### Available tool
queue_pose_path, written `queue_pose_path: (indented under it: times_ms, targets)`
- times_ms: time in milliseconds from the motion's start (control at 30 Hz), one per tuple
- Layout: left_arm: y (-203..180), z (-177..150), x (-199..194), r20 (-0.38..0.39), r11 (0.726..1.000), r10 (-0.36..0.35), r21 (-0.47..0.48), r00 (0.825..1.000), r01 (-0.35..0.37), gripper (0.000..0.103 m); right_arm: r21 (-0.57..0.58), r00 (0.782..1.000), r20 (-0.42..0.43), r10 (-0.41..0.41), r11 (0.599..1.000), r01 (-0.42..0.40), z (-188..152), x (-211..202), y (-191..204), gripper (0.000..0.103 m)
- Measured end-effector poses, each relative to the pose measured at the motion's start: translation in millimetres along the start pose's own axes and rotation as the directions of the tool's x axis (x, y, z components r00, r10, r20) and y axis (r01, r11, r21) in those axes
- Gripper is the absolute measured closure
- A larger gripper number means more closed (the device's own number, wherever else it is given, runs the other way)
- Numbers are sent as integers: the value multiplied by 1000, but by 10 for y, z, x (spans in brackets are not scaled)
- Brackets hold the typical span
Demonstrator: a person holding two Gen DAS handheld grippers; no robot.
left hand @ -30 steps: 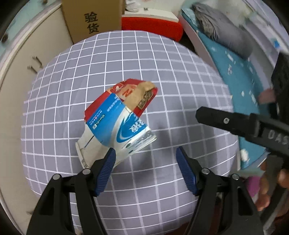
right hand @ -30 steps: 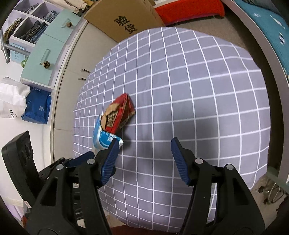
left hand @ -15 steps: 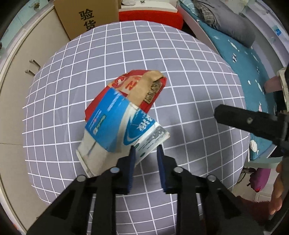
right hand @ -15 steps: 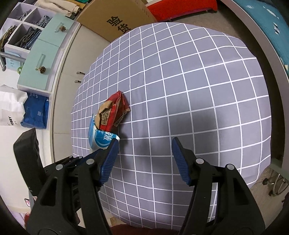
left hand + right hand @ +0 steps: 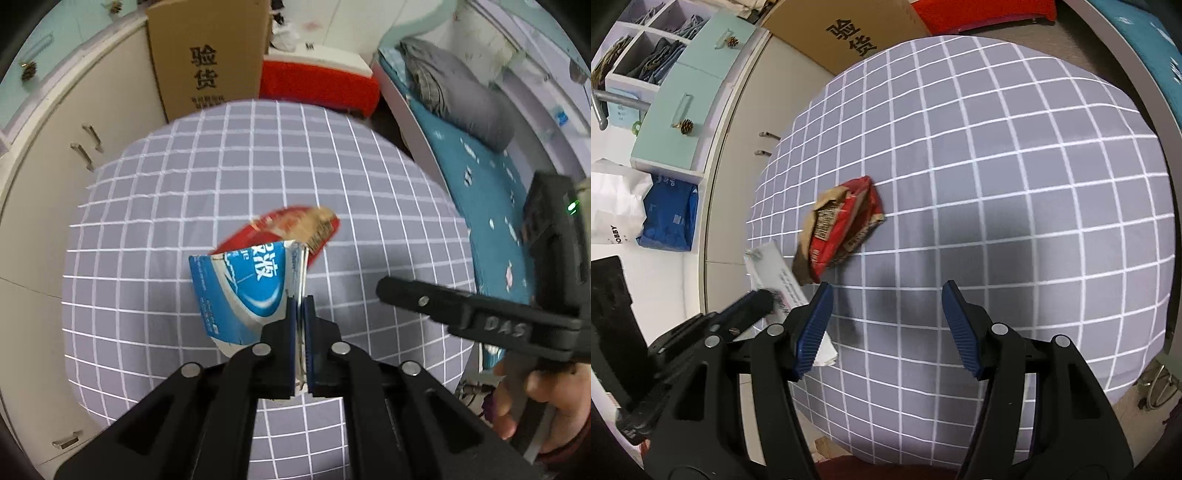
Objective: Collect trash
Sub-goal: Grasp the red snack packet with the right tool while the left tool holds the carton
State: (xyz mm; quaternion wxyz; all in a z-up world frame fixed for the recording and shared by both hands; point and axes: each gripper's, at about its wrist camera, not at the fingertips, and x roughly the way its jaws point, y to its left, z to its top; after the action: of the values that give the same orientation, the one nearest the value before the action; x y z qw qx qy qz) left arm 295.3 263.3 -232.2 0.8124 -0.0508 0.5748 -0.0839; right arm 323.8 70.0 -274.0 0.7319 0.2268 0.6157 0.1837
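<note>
The left tool [image 5: 302, 306] is clamping its blue pads tight on the edge of a flattened blue-and-white carton [image 5: 243, 291], which is hanging clear above the tabletop [image 5: 147, 221] with its grey checked cloth. The right tool [image 5: 886, 314] is standing with its jaws apart and nothing between them, poised over the cloth just short of the red snack wrapper [image 5: 842, 229]. That wrapper is lying crumpled on the cloth, just beyond the carton in the left wrist view.

The step in hand looks to be the pickup of the first piece of trash. Next, the carton probably needs carrying to a bin, which no view is showing, while the right tool would need to come forward and down to straddle the wrapper.

The carton is bearing white Chinese characters too distorted to read surely. Farther off, a cardboard box [image 5: 207, 59] is reading "验货", and a white bag [image 5: 613, 206] by the cabinet is showing "OBBY".
</note>
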Motion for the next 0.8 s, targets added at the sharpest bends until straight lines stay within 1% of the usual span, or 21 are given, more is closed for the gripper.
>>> queue_pose_path:
  times_ms: [133, 367, 533, 733, 767, 800]
  targets:
    - [170, 69, -149, 39, 998, 30, -51, 999, -28, 99, -10, 1000, -18, 15, 1000, -16, 58, 96, 160, 42]
    - [560, 274, -163, 43, 987, 95, -133, 995, -88, 99, 27, 998, -45, 50, 998, -48, 191, 373, 404, 41]
    - [636, 357, -76, 27, 984, 117, -140, 993, -112, 99, 98, 995, -55, 84, 992, -79, 327, 625, 424, 41]
    - [651, 397, 24, 6, 982, 123, -142, 992, -121, 99, 132, 991, -72, 109, 986, -99, 455, 776, 390, 41]
    - [648, 400, 32, 4, 982, 124, -141, 992, -122, 99, 131, 991, -72, 110, 986, -100, 461, 776, 391, 42]
    - [638, 407, 37, 4, 983, 126, -138, 992, -125, 99, 128, 991, -73, 110, 987, -100, 469, 776, 393, 51]
